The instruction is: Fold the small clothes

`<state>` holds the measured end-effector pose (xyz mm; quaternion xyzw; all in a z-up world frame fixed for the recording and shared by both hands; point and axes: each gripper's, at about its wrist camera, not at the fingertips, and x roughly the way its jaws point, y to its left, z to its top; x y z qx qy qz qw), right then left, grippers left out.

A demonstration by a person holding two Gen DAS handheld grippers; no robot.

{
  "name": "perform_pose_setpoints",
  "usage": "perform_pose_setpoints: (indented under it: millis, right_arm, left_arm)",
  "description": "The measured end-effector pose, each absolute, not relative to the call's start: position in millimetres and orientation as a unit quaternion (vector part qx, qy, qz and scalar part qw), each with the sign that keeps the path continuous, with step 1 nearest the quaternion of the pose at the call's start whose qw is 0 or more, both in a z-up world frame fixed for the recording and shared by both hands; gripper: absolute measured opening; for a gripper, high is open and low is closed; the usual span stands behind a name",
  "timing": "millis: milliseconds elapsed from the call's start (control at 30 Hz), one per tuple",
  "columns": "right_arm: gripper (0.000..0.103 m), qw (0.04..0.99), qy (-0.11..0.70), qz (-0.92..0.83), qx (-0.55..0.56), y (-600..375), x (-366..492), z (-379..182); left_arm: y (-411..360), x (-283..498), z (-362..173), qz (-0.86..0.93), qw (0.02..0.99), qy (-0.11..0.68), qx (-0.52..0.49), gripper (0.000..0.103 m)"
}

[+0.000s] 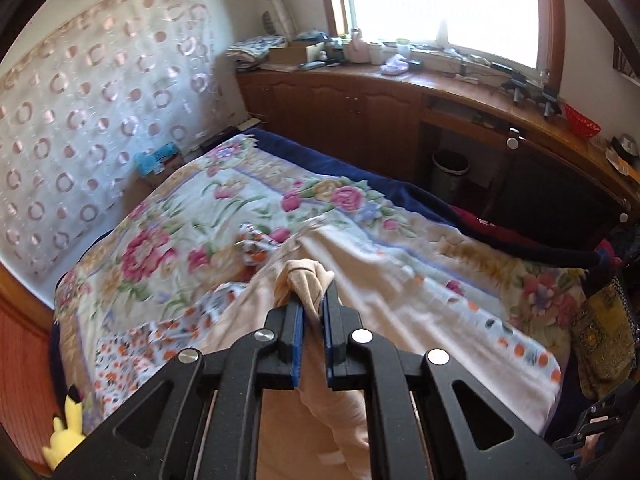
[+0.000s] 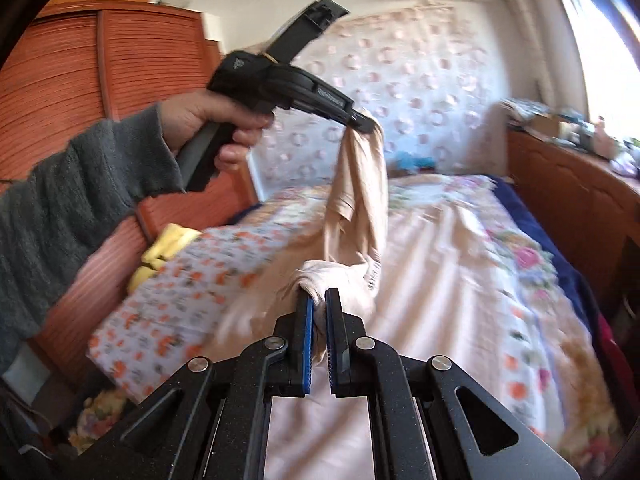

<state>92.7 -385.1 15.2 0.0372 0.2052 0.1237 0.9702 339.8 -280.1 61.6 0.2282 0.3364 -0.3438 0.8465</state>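
- Peach garment [image 2: 362, 196] is the thing being handled here: a small, soft, pale top or shirt, held up in the air above the bed, not lying flat yet.
- Nearest in the right wrist view, the right tongs [image 2: 319, 300] are pinching a bunched corner of it between the blue pads.
- Same story on the other side: the left tongs [image 1: 313, 300] are pressed together on a wad of the same fabric, with the rest drooping under them.
- A bit further out, the right wrist view shows the left tongs held higher, so the cloth hangs in a twisted rope between the two grips.
- Below that is the bed [image 2: 460, 248] with a plain cream sheet [image 2: 432, 280] over a floral quilt [image 1: 180, 208].
- Far back there's the dotted curtain [image 1: 88, 112] and a cluttered worktop [image 1: 440, 80] under the window.
- My read: this is the pick-up-and-shake-out step. Next move probably needs the grips pulled apart to untwist it, then lowering it flat on the sheet before any fold.
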Motion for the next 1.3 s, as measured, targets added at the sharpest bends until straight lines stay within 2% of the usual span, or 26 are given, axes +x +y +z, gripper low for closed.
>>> perform_pose_setpoints:
  millis: [167,200,267,300,333,400,500,567,667,867,1100,1233,1267,1300]
  right_arm:
    - [0.005,0.961,0.255,0.099,0.053,-414,88,-11]
    - [0.005,0.959,0.261,0.096,0.055,-419,88,-15]
    - [0.006,0.955,0.275,0.095,0.064,-422,92,-16]
    - [0.006,0.953,0.281,0.093,0.068,-425,95,-16]
    - [0.006,0.950,0.288,0.093,0.072,-427,97,-17]
    - [0.006,0.946,0.299,0.100,0.078,-406,101,-24]
    - [0.014,0.943,0.310,0.093,0.078,-411,99,-26]
    - [0.026,0.945,0.310,0.076,0.070,-411,102,-18]
    - [0.031,0.949,0.296,0.078,0.068,-409,99,-7]
    - [0.031,0.948,0.286,0.137,0.027,-360,134,17]
    - [0.031,0.914,0.345,0.210,-0.017,-290,188,5]
    - [0.031,0.906,0.376,0.179,-0.070,-267,210,-8]
    - [0.029,0.908,0.372,0.175,-0.078,-268,210,-5]
    - [0.022,0.909,0.372,0.166,-0.086,-269,211,-3]
  left_arm:
    - [-317,339,37,-0.355,0.836,0.344,0.236,0.009]
    - [-320,339,32,-0.362,0.831,0.351,0.235,0.012]
    - [-319,337,27,-0.363,0.832,0.353,0.227,0.035]
    - [-316,335,26,-0.358,0.838,0.346,0.222,0.058]
    - [-314,334,25,-0.355,0.842,0.341,0.219,0.070]
    - [-305,330,23,-0.355,0.845,0.340,0.212,0.078]
    - [-289,319,17,-0.346,0.848,0.339,0.213,0.078]
    - [-272,310,9,-0.343,0.849,0.339,0.215,0.078]
    - [-249,299,-5,-0.336,0.851,0.346,0.210,0.078]
    - [-191,283,-44,-0.304,0.856,0.384,0.166,0.078]
    - [-131,260,-85,-0.263,0.865,0.407,0.128,0.078]
    - [-115,251,-103,-0.253,0.865,0.416,0.125,0.078]
    - [-114,249,-106,-0.254,0.864,0.418,0.122,0.078]
    - [-112,248,-108,-0.255,0.863,0.420,0.119,0.078]
